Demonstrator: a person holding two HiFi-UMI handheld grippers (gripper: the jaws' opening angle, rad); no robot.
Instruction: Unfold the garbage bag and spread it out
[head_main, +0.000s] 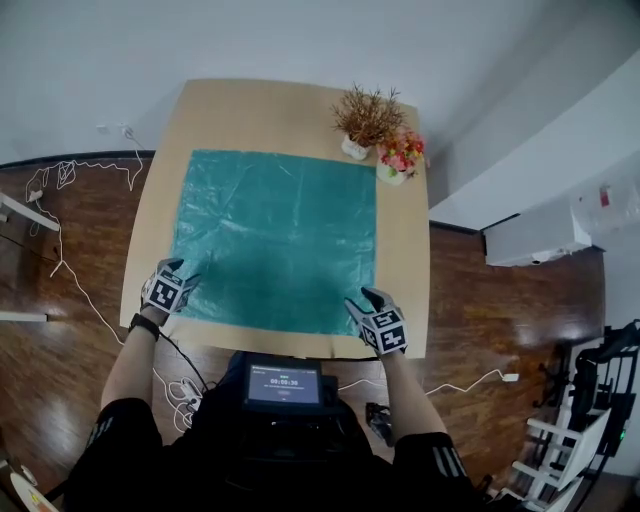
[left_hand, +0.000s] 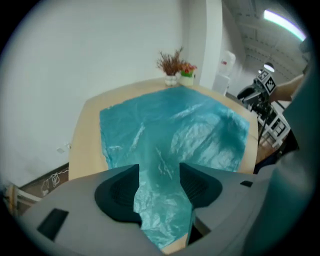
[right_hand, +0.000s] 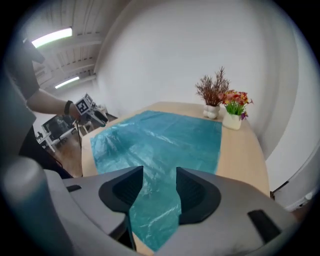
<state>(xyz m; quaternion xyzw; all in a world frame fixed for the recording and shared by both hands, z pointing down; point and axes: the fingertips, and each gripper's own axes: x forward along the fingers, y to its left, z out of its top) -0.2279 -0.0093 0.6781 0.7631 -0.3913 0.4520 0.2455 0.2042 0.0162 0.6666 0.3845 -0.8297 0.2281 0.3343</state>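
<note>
My left claw (head_main: 183, 272): over the near left corner of the bag, pointing steeply down. Its jaws stand wide.
Between its jaws: in the left gripper view (left_hand: 159, 172), a crumpled corner of teal film runs through the gap. Neither pad presses on it.
My right claw (head_main: 362, 300): over the near right corner, also tilted down, with the jaws spread as wide.
Between its jaws: in the right gripper view (right_hand: 160, 175), the bag's corner tapers to a point in the gap. The pads stand clear of it on both sides.
Garbage bag (head_main: 275, 240): teal and thin, opened into one broad square. It lies nearly flat on the table with light creases and some shine.
Table (head_main: 250, 115): pale wood. The bag covers most of its middle, and bare margins show all round.
Far right corner: a dried plant (head_main: 367, 118) in a white pot, with a flower pot (head_main: 400, 155) just beside it. Both stand off the bag.
At my chest: a small screen (head_main: 284, 384).
</note>
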